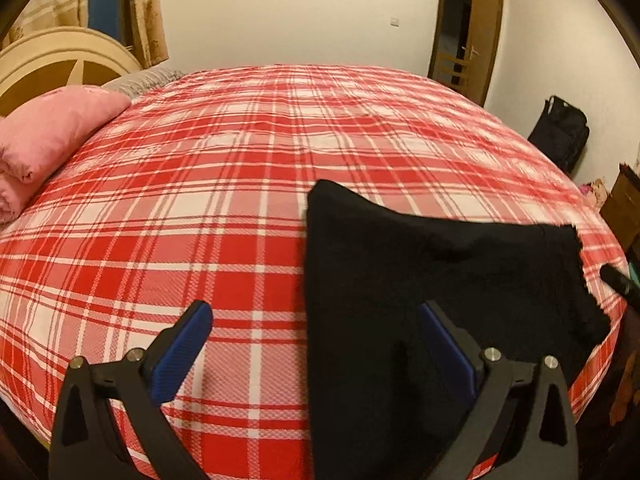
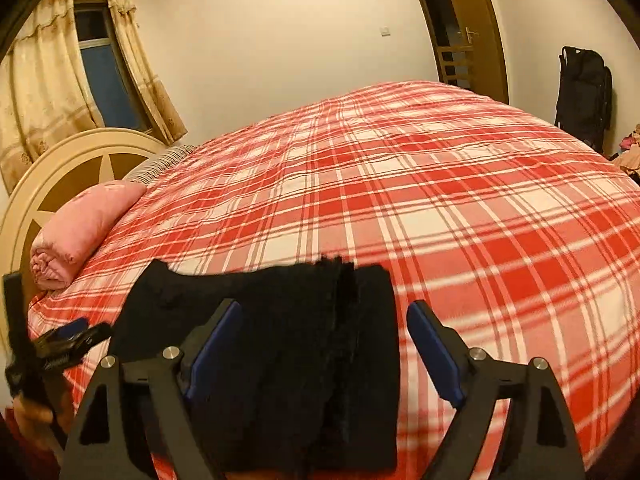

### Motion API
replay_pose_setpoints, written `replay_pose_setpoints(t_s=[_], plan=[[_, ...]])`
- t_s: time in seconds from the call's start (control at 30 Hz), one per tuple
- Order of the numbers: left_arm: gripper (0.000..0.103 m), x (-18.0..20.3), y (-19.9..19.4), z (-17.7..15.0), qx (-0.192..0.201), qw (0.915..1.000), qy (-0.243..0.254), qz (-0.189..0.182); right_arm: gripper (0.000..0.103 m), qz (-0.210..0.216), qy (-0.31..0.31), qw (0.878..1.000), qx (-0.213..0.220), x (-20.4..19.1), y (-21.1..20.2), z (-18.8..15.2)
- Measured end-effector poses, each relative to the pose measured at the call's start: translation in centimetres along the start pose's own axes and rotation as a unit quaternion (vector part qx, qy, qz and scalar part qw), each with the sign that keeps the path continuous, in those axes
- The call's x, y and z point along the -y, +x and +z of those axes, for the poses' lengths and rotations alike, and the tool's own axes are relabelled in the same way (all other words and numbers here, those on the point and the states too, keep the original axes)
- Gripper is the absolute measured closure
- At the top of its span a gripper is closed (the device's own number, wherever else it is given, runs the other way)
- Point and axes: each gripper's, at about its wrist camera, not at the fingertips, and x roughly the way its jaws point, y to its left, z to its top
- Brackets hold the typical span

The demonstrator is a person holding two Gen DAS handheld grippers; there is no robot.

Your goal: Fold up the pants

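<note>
Black pants [image 1: 420, 280] lie folded in a pile near the front edge of the red plaid bed [image 1: 240, 160]. My left gripper [image 1: 316, 316] is open; its left finger is over bare sheet and its right finger over the pants' left part. In the right wrist view the pants [image 2: 304, 340] lie between and under the fingers of my open right gripper [image 2: 324, 316]. The left gripper also shows at the left edge of the right wrist view [image 2: 72, 336]. The right gripper's tip [image 1: 618, 280] shows at the right edge of the left wrist view. Neither gripper holds cloth.
A pink folded quilt [image 1: 44, 140] lies at the bed's left by the round headboard [image 1: 52, 64]. A black bag [image 1: 560, 132] stands by the far wall next to a wooden door [image 1: 468, 40]. A curtained window [image 2: 104, 64] is behind the headboard.
</note>
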Motion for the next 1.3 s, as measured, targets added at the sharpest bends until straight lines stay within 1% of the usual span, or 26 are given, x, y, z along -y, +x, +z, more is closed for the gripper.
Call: replay_pose_setpoints(t_s=[0.1,0.17,0.2,0.23,0.27,0.3,0.33,0.37,0.43,0.5,0.6,0.67,0.7,0.73,0.77,0.8,0.83,0.9,0.97,1.0,1.07,1.17,1.2,1.27,1.3], plan=[[0.000,-0.4,0.1,0.2,0.000,1.0000,-0.006,0.001,0.017,-0.025,-0.024,0.999,-0.009,-0.4,3.0,1.0],[0.000,-0.6,0.0,0.3,0.003,1.0000,-0.004,0.007,0.017,-0.036,-0.029,0.998,-0.040,-0.5,5.4,0.9],[0.000,-0.8,-0.2,0.5,0.006,0.9999,-0.002,0.012,0.020,-0.039,-0.024,0.998,-0.054,-0.4,6.4,0.7],[0.000,-1.0,-0.3,0.7,0.009,0.9999,-0.002,0.014,0.030,-0.037,-0.013,0.997,-0.063,-0.1,6.8,0.4],[0.000,-1.2,-0.3,0.9,0.012,0.9998,-0.003,0.016,0.035,-0.027,-0.001,0.997,-0.068,0.1,7.1,0.1],[0.000,-1.4,-0.4,1.1,0.014,0.9997,-0.004,0.019,0.043,-0.022,0.001,0.998,-0.064,0.1,6.9,0.1],[0.000,-1.7,-0.4,1.4,0.017,0.9996,-0.005,0.022,0.052,-0.026,-0.011,0.998,-0.062,-0.1,7.0,0.2],[0.000,-1.8,-0.3,1.7,0.018,0.9995,-0.006,0.024,0.055,-0.032,-0.028,0.997,-0.060,-0.5,6.8,0.2],[0.000,-2.1,0.1,2.4,0.021,0.9993,-0.006,0.030,0.065,-0.035,-0.054,0.997,-0.052,-1.1,6.2,0.0],[0.000,-2.1,0.8,3.6,0.025,0.9990,0.000,0.038,0.069,-0.039,-0.071,0.996,-0.039,-1.5,5.7,-0.1],[0.000,-1.4,1.8,4.9,0.030,0.9987,0.013,0.038,0.073,-0.041,-0.079,0.996,-0.023,-1.8,5.3,-0.1],[0.000,-0.6,3.0,5.9,0.027,0.9986,0.024,0.038,0.077,-0.046,-0.084,0.995,-0.015,-2.1,5.0,-0.1],[0.000,-0.5,3.6,6.2,0.026,0.9984,0.028,0.041,0.081,-0.051,-0.088,0.995,-0.009,-2.3,4.9,0.0],[0.000,-0.2,4.7,6.6,0.019,0.9980,0.030,0.052,0.088,-0.054,-0.090,0.994,-0.003,-2.5,4.7,0.1],[0.000,-0.1,5.3,6.8,0.013,0.9979,0.030,0.057,0.089,-0.058,-0.094,0.994,0.003,-2.7,4.5,0.3],[0.000,0.0,6.2,6.9,0.004,0.9977,0.029,0.061,0.094,-0.067,-0.103,0.992,0.011,-3.0,4.4,0.5],[0.000,-0.1,7.2,7.0,-0.009,0.9972,0.025,0.070,0.096,-0.079,-0.117,0.990,0.015,-3.4,4.6,0.7],[0.000,-0.1,8.4,6.9,-0.028,0.9964,0.014,0.078,0.096,-0.084,-0.121,0.989,0.008,-3.1,5.4,0.9],[0.000,-0.3,9.4,6.5,-0.044,0.9957,0.000,0.082,0.096,-0.078,-0.111,0.990,-0.024,-2.4,7.3,0.7],[0.000,-0.3,9.8,6.3,-0.050,0.9950,-0.004,0.086,0.096,-0.077,-0.108,0.991,-0.032,-2.1,7.8,0.5],[0.000,-0.2,10.7,5.9,-0.059,0.9939,-0.005,0.093,0.096,-0.074,-0.109,0.991,-0.033,-1.9,8.1,0.5],[0.000,-0.3,11.5,5.5,-0.061,0.9940,-0.010,0.091,0.094,-0.081,-0.118,0.989,-0.038,-2.3,7.9,0.6],[0.000,-0.5,11.6,5.5,-0.062,0.9942,-0.018,0.086,0.092,-0.084,-0.118,0.989,-0.038,-2.5,7.7,0.7],[0.000,-0.6,11.5,5.7,-0.066,0.9942,-0.027,0.081,0.085,-0.088,-0.118,0.988,-0.039,-2.6,7.3,0.8],[0.000,-0.7,11.3,5.9,-0.068,0.9940,-0.028,0.081,0.075,-0.093,-0.117,0.988,-0.037,-2.7,6.9,0.8]])
